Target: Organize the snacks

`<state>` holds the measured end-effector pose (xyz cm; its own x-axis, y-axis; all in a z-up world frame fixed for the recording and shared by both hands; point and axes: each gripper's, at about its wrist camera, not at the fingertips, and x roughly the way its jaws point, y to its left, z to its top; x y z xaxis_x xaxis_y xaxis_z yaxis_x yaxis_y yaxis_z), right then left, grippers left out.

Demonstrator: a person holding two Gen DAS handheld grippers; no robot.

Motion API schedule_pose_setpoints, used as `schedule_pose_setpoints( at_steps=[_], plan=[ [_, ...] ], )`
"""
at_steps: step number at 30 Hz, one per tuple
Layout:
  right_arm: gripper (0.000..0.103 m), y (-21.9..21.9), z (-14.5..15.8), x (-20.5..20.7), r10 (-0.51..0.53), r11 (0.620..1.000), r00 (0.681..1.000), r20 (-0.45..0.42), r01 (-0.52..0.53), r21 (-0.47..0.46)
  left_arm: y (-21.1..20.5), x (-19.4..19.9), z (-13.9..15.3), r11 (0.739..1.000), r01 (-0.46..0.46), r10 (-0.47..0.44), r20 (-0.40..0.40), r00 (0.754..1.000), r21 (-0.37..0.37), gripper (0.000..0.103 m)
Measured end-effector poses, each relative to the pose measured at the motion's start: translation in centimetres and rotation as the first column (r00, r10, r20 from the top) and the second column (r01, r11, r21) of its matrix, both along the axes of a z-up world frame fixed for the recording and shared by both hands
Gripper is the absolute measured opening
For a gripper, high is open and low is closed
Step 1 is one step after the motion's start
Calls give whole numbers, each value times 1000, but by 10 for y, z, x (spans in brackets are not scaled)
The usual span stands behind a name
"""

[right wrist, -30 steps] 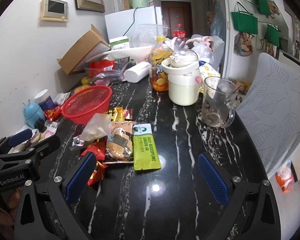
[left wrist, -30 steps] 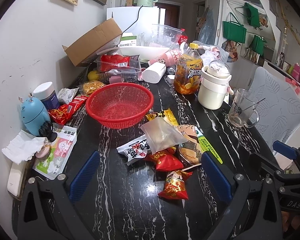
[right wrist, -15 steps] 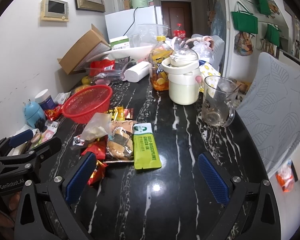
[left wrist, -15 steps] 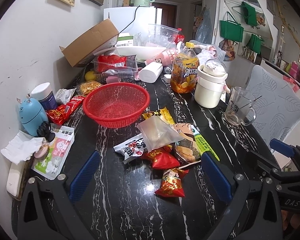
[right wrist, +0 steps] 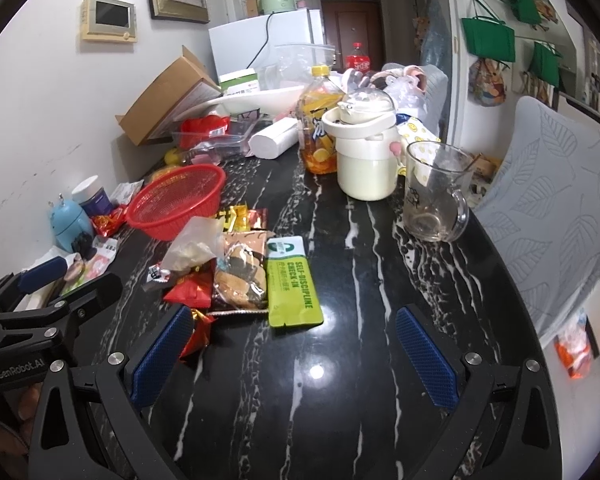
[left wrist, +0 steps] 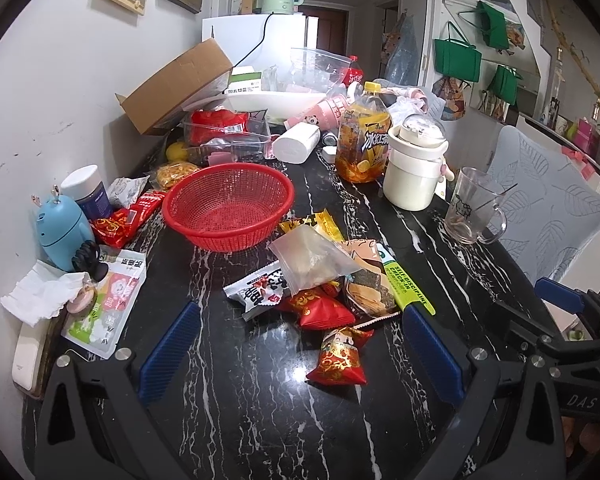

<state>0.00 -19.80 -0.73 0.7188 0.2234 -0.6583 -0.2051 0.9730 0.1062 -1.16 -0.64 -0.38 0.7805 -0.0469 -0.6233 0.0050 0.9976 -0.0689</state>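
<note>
Basically nothing sorted | red basket [left wrist: 228, 204] empty, toward table's [right wrist: 380, 300] wall edge | snack packets [left wrist: 324, 280] heaped mid-table just beside it | left gripper [left wrist: 296, 354], right gripper [right wrist: 292, 354] spread wide, nothing held.

Left hand-held gripper [left wrist: 300, 344]: you are holding it level, blue-padded fingers [left wrist: 171, 350] spread wide, gripping nothing. Right hand-held gripper [right wrist: 292, 356]: you are holding it alongside, fingers [right wrist: 427, 362] likewise parted, empty.
</note>
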Motion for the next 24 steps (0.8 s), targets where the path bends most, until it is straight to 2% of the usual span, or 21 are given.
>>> schedule_pose_setpoints(
  at_steps=[5, 12, 20, 24],
  plan=[
    [103, -1, -3, -3, 17, 1000, 1000, 4, -17, 13, 3, 1, -6, 999, 21, -23, -27, 999, -41, 103],
    [103, -3, -15, -1, 29, 1000, 999, -20, -29, 6, -7, 5, -25, 998, 55, -56, -79, 995, -16, 103],
    [103, -14, -31, 5, 16, 1000, 998, -62, -16, 10, -20, 17, -52, 994, 98, -103, -157, 982, -44, 102],
    [103, -18, -39, 11, 8, 1000, 996, -85, -7, 13, -24, 24, -65, 996, 91, -89, -184, 979, -1, 91]
  ],
)
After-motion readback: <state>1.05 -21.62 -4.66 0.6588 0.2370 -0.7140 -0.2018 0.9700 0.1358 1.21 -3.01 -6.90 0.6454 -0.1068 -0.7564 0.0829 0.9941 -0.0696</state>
